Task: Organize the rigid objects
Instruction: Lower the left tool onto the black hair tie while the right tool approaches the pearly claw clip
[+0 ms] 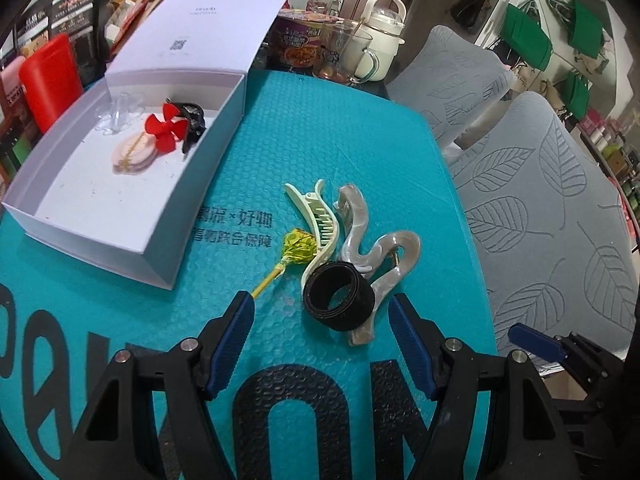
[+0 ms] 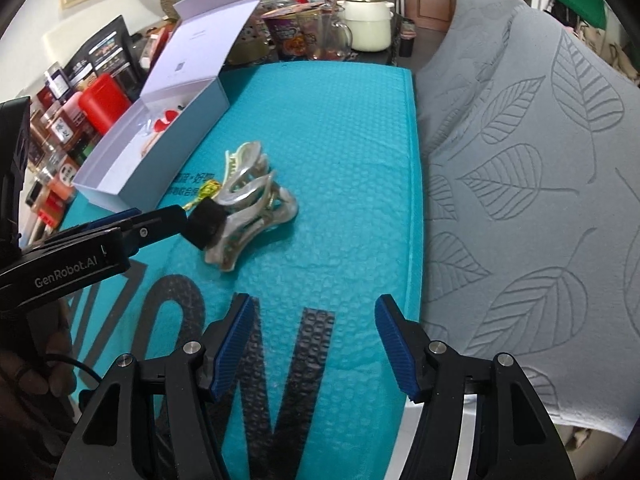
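A black band roll (image 1: 338, 297) lies on the teal mat (image 1: 360, 152), against a pearl-grey hair claw (image 1: 372, 248), a cream hair clip (image 1: 320, 216) and a yellow-wrapped lollipop (image 1: 294, 250). My left gripper (image 1: 322, 316) is open, its jaws on either side of the black roll, just short of it. An open white box (image 1: 120, 184) at the left holds a red propeller (image 1: 166, 130), a pink disc, a black clip and a clear piece. My right gripper (image 2: 314, 320) is open and empty over the mat's near edge, apart from the pile (image 2: 248, 200).
Grey leaf-patterned chair covers (image 2: 520, 200) border the mat on the right. A red container (image 1: 50, 76), a noodle cup (image 1: 298, 42), a glass mug (image 1: 352, 54) and a cream kettle (image 1: 384, 20) stand behind the box.
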`<state>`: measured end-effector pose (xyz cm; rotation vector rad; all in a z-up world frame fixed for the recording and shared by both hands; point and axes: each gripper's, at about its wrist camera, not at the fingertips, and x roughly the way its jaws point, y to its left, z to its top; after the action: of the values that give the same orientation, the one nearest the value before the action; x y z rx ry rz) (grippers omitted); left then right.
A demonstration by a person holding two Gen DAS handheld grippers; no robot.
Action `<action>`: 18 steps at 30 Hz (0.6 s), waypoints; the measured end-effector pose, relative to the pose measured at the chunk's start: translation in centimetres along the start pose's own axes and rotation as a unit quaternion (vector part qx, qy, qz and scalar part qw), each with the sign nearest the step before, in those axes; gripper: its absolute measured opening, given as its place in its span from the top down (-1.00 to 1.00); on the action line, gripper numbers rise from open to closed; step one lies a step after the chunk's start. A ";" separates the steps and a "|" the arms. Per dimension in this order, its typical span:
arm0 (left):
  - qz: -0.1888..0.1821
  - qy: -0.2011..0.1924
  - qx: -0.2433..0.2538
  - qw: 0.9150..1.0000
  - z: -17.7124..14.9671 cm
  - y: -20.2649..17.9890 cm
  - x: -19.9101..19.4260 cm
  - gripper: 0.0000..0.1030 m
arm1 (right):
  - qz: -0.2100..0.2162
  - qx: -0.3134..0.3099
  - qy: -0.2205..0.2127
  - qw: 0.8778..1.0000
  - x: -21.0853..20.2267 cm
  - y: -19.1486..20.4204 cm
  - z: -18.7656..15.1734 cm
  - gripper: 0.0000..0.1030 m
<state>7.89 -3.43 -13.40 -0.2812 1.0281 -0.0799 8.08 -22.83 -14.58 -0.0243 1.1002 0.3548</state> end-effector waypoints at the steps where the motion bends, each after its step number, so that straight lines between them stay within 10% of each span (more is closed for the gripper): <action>1: -0.001 0.002 -0.001 1.000 0.1 0.0 0.4 -0.35 | 0.000 0.003 0.002 1.000 0.3 -0.1 0.1 -0.22; 12: -0.030 0.028 -0.025 0.999 0.6 0.6 3.4 -0.34 | 0.002 0.019 0.007 1.000 2.8 -0.7 0.9 -0.22; 18: -0.052 0.033 -0.007 0.998 0.7 0.3 4.4 0.05 | -0.001 0.023 0.007 1.000 3.4 -0.9 1.4 -0.22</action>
<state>10.76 -3.86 -16.79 -0.3466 1.0806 -0.1766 10.95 -22.49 -17.03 0.0134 1.1214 0.3278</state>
